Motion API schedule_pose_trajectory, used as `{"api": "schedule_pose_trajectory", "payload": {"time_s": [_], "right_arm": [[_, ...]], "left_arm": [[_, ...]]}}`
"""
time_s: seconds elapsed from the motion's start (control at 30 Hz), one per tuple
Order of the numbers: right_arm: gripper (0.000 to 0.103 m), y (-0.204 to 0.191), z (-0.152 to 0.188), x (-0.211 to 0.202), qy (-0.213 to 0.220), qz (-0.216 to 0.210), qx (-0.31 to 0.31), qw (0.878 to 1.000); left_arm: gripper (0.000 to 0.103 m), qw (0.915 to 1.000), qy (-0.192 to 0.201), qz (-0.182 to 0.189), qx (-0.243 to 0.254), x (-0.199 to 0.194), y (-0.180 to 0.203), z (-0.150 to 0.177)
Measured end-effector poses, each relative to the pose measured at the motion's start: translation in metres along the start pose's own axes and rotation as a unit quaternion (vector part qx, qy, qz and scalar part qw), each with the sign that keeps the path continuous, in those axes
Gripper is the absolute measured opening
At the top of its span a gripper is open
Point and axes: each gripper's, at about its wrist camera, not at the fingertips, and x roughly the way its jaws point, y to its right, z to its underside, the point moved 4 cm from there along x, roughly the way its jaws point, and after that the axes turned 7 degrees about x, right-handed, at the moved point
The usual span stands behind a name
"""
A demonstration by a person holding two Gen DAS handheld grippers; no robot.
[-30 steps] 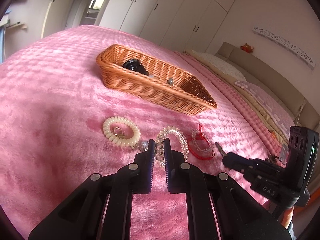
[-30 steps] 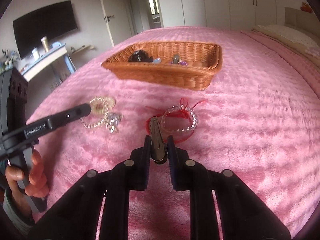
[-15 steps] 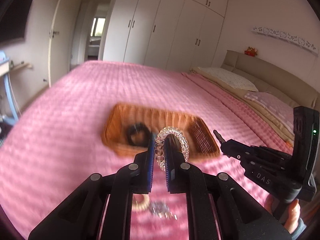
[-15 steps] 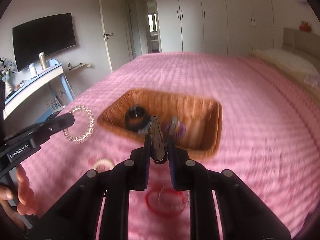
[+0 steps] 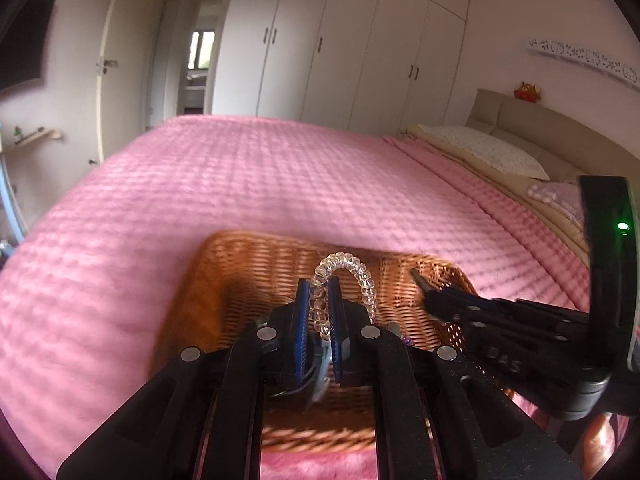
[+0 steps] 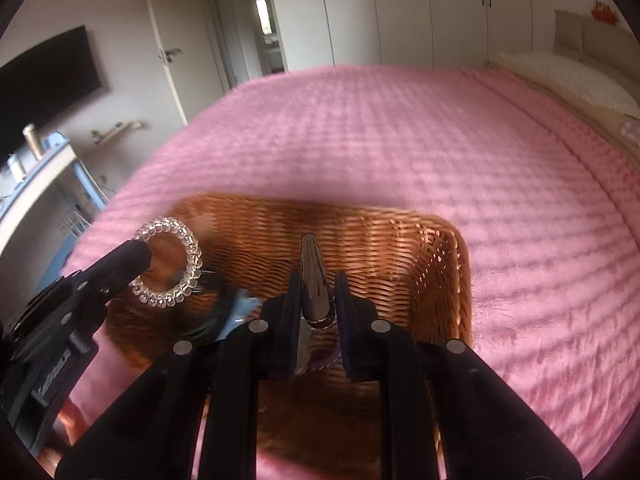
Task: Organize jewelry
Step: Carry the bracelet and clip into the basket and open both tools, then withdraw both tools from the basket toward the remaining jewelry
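Observation:
A woven wicker basket (image 5: 208, 264) lies on the pink bedspread, right under both grippers. My left gripper (image 5: 319, 286) is shut on a clear coiled bracelet (image 5: 362, 276), whose loop stands up above the basket's inside. The right wrist view has that bracelet (image 6: 192, 256) hanging from the left gripper (image 6: 138, 254) over the basket's left end. My right gripper (image 6: 316, 276) is shut on a slim silver metal clip (image 6: 311, 254), held above the middle of the basket (image 6: 460, 248). Its tip (image 5: 416, 276) pokes in from the right in the left wrist view.
Blurred dark and blue items (image 6: 236, 312) lie in the basket near its left end. Pink bedspread (image 5: 280, 184) stretches beyond it, with pillows (image 5: 480, 148) and a headboard at right. White wardrobes and a doorway stand behind; a desk (image 6: 36, 176) and a TV are at left.
Both grippers rose off the bedspread with their pieces and moved forward over the basket. The other jewellery left on the bed has dropped out of view.

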Motion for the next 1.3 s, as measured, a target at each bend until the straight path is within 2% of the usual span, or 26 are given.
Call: {"api": "schedule_pose_trajectory", "payload": {"time_s": [0.13,0.23,0.3,0.53,0.57,0.6,0.67,0.7,0.97,1.13,1.3], "right_arm": [[0.014,0.008,0.004,0.024,-0.028,0.015,0.003,1.000],[0.014,0.013,0.005,0.029,-0.026,0.028,0.000,0.999],[0.014,0.014,0.006,0.031,-0.028,0.030,-0.001,0.999],[0.016,0.018,0.008,0.031,-0.033,0.019,0.010,0.999],[0.022,0.019,0.007,0.029,-0.032,0.016,0.016,0.999],[0.036,0.021,0.007,0.027,-0.029,0.014,0.020,0.999],[0.055,0.022,0.004,0.020,-0.016,0.014,0.026,0.999],[0.055,0.022,0.004,0.014,-0.008,0.015,0.024,1.000],[0.055,0.003,0.017,-0.037,0.025,0.003,-0.010,1.000],[0.055,-0.011,0.041,-0.082,0.045,-0.018,-0.030,0.998],[0.055,-0.026,0.080,-0.109,0.041,-0.046,-0.040,0.997]], "left_arm": [[0.008,0.9996,-0.027,0.005,0.010,0.022,0.004,0.014],[0.008,0.9976,-0.064,0.005,0.024,0.038,0.008,0.026],[0.008,0.9968,-0.074,0.007,0.027,0.042,0.010,0.031],[0.009,0.9967,-0.070,-0.002,0.041,0.042,0.015,0.033],[0.013,0.9969,-0.068,0.001,0.040,0.040,0.015,0.034],[0.022,0.9971,-0.066,0.006,0.037,0.038,0.015,0.033],[0.025,0.9978,-0.053,0.007,0.039,0.033,0.015,0.029],[0.025,0.9979,-0.051,0.008,0.040,0.030,0.015,0.028],[0.032,0.9995,-0.005,0.030,0.009,-0.031,0.009,0.010],[0.038,0.9994,0.015,0.027,0.014,-0.086,0.002,0.021],[0.039,0.9999,-0.012,0.009,0.006,-0.113,-0.018,0.052]]}}
